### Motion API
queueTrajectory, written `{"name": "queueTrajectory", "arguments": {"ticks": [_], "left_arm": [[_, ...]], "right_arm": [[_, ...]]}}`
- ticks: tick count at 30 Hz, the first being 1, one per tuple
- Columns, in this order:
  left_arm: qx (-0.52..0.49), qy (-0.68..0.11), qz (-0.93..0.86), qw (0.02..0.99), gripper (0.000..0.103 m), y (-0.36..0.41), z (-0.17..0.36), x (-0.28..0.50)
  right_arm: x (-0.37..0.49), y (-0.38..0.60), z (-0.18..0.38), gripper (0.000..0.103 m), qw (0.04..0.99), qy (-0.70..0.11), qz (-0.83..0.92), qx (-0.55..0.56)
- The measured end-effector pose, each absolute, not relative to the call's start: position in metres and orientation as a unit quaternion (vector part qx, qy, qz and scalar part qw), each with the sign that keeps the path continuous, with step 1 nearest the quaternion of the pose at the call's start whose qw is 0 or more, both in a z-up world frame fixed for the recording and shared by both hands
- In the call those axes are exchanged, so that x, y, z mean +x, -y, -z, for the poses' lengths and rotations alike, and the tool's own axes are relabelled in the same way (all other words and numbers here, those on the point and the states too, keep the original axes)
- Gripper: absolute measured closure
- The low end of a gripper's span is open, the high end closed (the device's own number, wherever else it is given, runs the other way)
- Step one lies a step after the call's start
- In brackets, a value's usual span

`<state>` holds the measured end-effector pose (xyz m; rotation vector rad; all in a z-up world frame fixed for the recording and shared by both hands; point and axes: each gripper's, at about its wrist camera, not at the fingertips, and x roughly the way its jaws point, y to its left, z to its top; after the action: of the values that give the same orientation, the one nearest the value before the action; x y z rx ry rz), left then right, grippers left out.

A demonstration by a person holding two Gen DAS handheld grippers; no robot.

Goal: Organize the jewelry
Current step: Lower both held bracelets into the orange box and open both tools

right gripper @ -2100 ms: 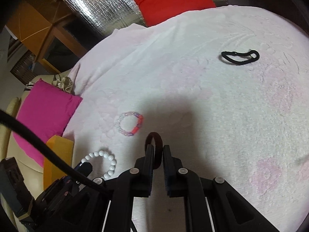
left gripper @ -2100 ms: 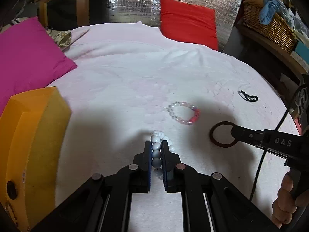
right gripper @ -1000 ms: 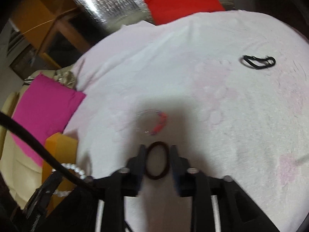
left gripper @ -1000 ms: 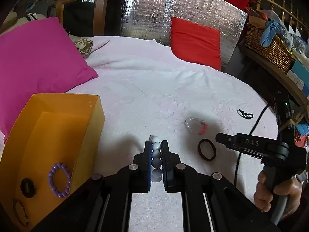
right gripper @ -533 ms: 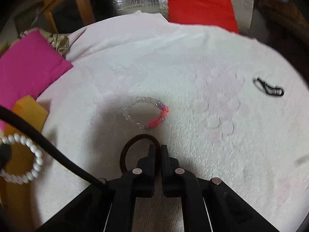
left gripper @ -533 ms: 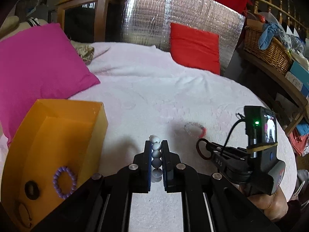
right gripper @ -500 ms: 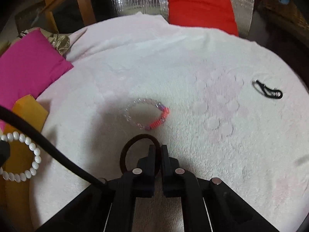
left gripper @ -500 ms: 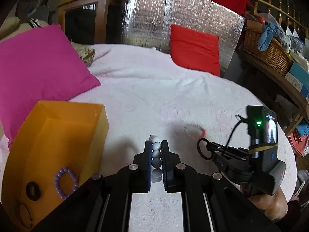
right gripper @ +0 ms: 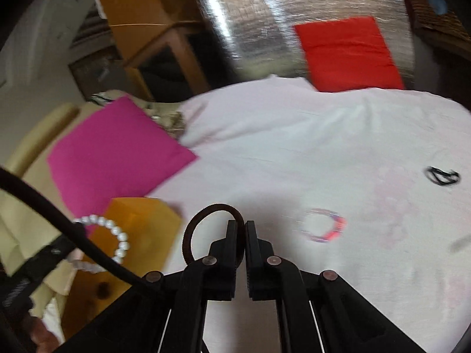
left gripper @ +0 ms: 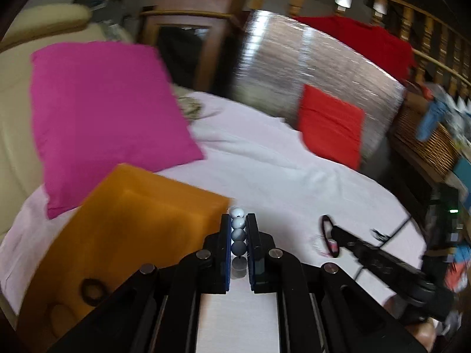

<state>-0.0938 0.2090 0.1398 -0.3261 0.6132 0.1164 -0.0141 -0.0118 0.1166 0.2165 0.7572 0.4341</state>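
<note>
Left gripper (left gripper: 238, 229): jaws clamped on the white bead bracelet (left gripper: 238, 226); beads stacked in the gap, its loop seen whole only from the right wrist.
Right gripper (right gripper: 240, 229): jaws pinched tight on the dark hair tie (right gripper: 206, 210), which arcs up and left of the jaws.
Orange box (left gripper: 141, 223): left of the left jaws, blurred; contents dim, one dark ring discernible.
Beaded bracelet (right gripper: 325, 229): on the white cloth (right gripper: 294, 147), right of the right jaws, smeared.
Black tie (right gripper: 443, 175): far right, blurred.

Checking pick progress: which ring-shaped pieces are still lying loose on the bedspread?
The clear-and-red beaded bracelet and black hair tie; the pearl bracelet and brown hair tie are clamped in jaws.
</note>
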Motion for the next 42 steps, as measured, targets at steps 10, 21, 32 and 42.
{"name": "queueTrajectory", "arguments": {"ticks": [10,21,32,42], "left_arm": [[-0.224,-0.400,-0.180,0.871,0.094,-0.294,-0.081,-0.071],[-0.196,-0.396,-0.239,0.865,0.050,-0.296,-0.082,-0.073],[-0.100,-0.335,-0.245,0.904,0.039,-0.243,-0.112,-0.073],[-0.039,-0.300,-0.198,0.932,0.034,-0.166,-0.128,-0.069]], "right_arm": [[-0.004,-0.114,-0.133,0.097,0.886,-0.369,-0.279,0.022],[0.023,-0.143,-0.103,0.069,0.858,-0.426,-0.282,0.056],[0.011,-0.031,-0.125,0.069,0.893,-0.385,-0.209,0.103],[-0.024,0.113,-0.126,0.067,0.907,-0.368,-0.096,0.180]]}}
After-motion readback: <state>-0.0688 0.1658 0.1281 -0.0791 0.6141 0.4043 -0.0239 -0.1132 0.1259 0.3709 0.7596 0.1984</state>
